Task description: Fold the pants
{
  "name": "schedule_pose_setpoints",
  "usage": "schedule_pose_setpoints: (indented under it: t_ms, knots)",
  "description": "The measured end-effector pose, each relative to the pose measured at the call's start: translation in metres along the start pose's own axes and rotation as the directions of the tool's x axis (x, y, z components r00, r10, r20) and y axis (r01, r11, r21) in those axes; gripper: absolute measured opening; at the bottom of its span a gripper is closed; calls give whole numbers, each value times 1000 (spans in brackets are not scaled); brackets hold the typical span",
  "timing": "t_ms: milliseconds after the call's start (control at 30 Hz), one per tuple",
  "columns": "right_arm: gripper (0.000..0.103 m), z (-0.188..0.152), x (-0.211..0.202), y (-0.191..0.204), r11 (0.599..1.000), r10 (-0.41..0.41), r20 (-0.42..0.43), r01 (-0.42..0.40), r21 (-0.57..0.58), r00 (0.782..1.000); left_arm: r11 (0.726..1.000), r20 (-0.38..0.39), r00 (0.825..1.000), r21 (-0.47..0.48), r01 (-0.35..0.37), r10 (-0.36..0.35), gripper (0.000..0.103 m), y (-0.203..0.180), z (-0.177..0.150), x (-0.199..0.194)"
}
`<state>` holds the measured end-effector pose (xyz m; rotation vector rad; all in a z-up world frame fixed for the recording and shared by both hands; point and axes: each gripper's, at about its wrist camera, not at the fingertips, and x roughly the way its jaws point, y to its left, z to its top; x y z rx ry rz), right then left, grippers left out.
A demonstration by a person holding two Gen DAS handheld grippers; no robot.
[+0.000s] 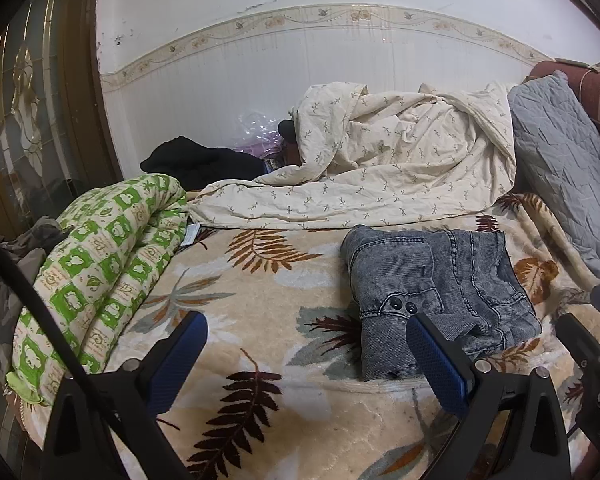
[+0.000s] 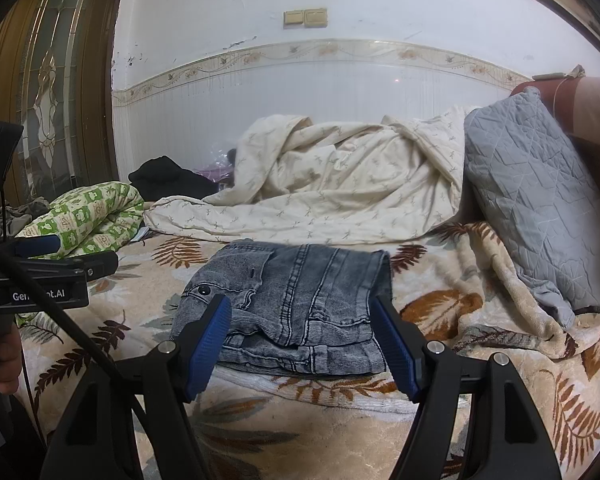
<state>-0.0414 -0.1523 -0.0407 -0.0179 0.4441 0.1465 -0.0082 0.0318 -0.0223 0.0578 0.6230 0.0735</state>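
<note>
— Risks from here?
— Mostly undoing a finished fold. Pants [image 2: 288,304] already stacked in a compact rectangle on the leaf-print blanket [image 2: 440,408], roughly mid-bed, just ahead of the right gripper [image 2: 306,320]. Any brush from a blue pad could drag the top layer off and spill the stack.
— Tool state?
— Right gripper spread wide, nothing between the pads, framing the bundle without visibly touching. Left gripper [image 1: 306,346] likewise wide apart and empty, off to the pants' left; its right-hand finger overlapping the near corner in the left view, contact impossible to judge.
— Other hazards?
— Plush blanket: soft, springy, rumpled toward the grey pillow [image 2: 536,200]. Pressing down nearby could tilt the pile. Cable [image 2: 60,312] trailing low on the left, liable to snag.
— Material?
— Washed grey-blue denim with a corded rib, heavy double-stitched seams, two dark buttons [image 1: 403,305] at the waistband. Stiff, thick edges; layers slightly stepped at the near side, so likely to spring open if nudged.
— Surroundings?
— Crumpled cream duvet [image 2: 340,188] behind, rolled green-patterned quilt [image 1: 100,264] well apart to the left.
</note>
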Motion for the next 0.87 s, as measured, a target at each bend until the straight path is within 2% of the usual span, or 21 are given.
schedule_pose_setpoints:
  t_ms: [667,867]
  knots:
    - [73,-2,1,0,1000,3,-2,-3,1,1000,1000,-9,1000,-4,13,-13,101,5,-2,0]
    - [73,-2,9,1,1000,15,-16,-15,12,1000,993,-28,994,-52,104,-105,101,20,-8,5]
